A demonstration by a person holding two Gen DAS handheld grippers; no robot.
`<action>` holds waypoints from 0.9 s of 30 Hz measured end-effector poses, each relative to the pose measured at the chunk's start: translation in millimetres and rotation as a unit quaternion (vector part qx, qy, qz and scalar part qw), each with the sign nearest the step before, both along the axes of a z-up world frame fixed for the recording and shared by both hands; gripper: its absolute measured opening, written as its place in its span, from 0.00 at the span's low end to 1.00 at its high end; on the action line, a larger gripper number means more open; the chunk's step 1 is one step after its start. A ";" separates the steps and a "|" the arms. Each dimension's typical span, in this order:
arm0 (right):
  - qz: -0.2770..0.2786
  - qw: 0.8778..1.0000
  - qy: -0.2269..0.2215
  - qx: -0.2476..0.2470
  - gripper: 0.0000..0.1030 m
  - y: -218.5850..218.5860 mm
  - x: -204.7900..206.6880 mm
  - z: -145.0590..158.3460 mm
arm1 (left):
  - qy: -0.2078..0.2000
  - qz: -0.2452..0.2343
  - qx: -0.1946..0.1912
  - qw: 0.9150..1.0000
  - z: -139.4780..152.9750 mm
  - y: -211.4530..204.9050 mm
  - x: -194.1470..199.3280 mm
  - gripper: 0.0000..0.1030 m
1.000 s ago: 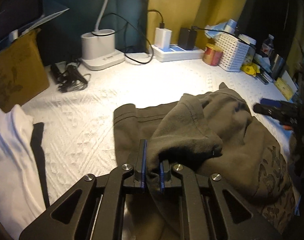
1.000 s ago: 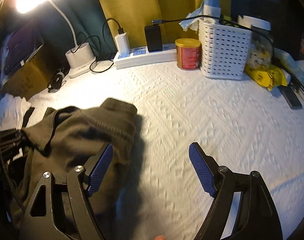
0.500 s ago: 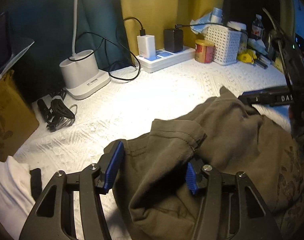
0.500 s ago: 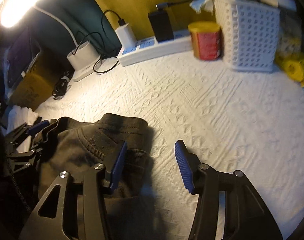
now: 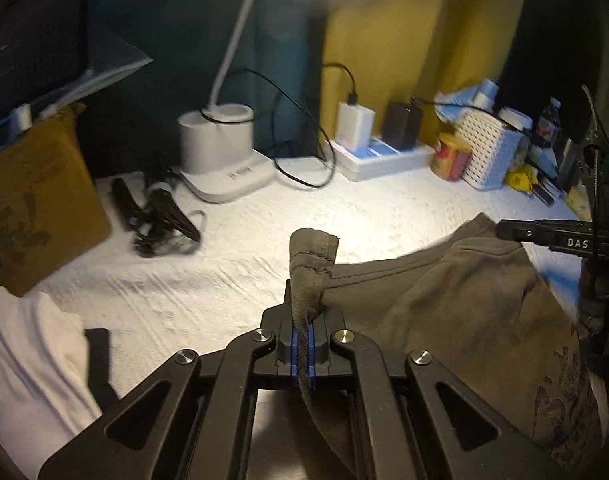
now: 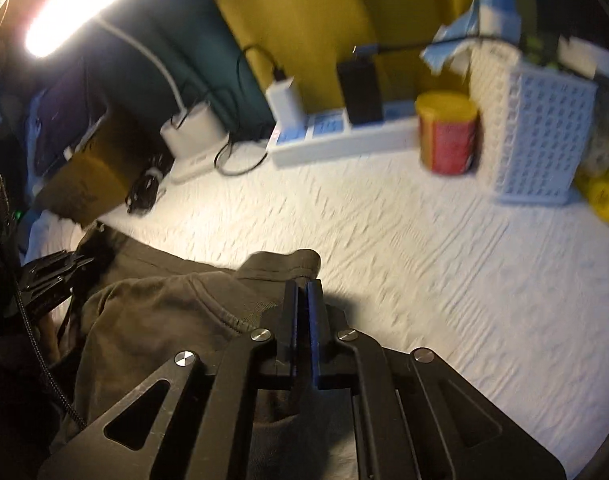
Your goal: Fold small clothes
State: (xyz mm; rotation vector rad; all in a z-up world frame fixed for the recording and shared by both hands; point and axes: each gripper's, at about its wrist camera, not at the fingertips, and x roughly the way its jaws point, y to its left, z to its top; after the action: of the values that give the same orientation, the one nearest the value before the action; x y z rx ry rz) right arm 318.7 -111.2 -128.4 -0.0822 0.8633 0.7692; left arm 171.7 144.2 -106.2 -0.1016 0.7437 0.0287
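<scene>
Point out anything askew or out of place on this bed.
The olive garment lies crumpled, not flat; the left gripper pinches a bunched hem that sticks up, and the right gripper is shut at another edge. A tangle of black cables sprawls loose beside the lamp base. Nothing looks spilled or damaged.

One olive garment (image 5: 444,304), one white garment (image 5: 28,360), two tools, one lamp (image 5: 220,148), one power strip (image 5: 384,156), one can (image 5: 450,156), one basket (image 5: 488,152)
</scene>
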 end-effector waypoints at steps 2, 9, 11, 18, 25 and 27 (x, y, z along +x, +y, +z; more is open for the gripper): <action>-0.001 1.000 0.000 -0.004 0.05 -0.6 2.5 -0.2 | 0.006 0.005 0.000 1.000 -3.8 4.6 2.5 0.01; -0.011 1.000 0.007 -0.029 0.05 3.2 8.2 -20.6 | 0.038 0.013 0.009 0.999 -20.8 6.9 11.2 0.02; -0.011 0.999 0.005 -0.034 0.05 5.8 8.7 -21.4 | 0.050 0.014 0.011 0.999 -22.7 6.8 12.3 0.05; -0.028 0.997 -0.022 -0.070 0.05 9.3 -0.1 -18.2 | 0.054 0.034 0.005 0.998 -10.8 14.2 0.6 0.09; -0.047 0.995 -0.036 -0.075 0.35 -2.5 -11.4 -6.3 | 0.032 0.035 -0.010 0.999 5.5 11.9 -25.7 0.65; -0.051 0.995 -0.042 -0.072 0.50 -6.8 -17.3 -2.5 | 0.030 0.035 -0.015 0.999 8.0 9.2 -32.4 0.65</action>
State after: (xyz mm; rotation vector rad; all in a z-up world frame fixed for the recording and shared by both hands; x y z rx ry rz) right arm 301.4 -118.0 -130.8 -0.1960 0.8365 0.6040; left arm 139.4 153.4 -98.2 -0.1551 0.8007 0.0869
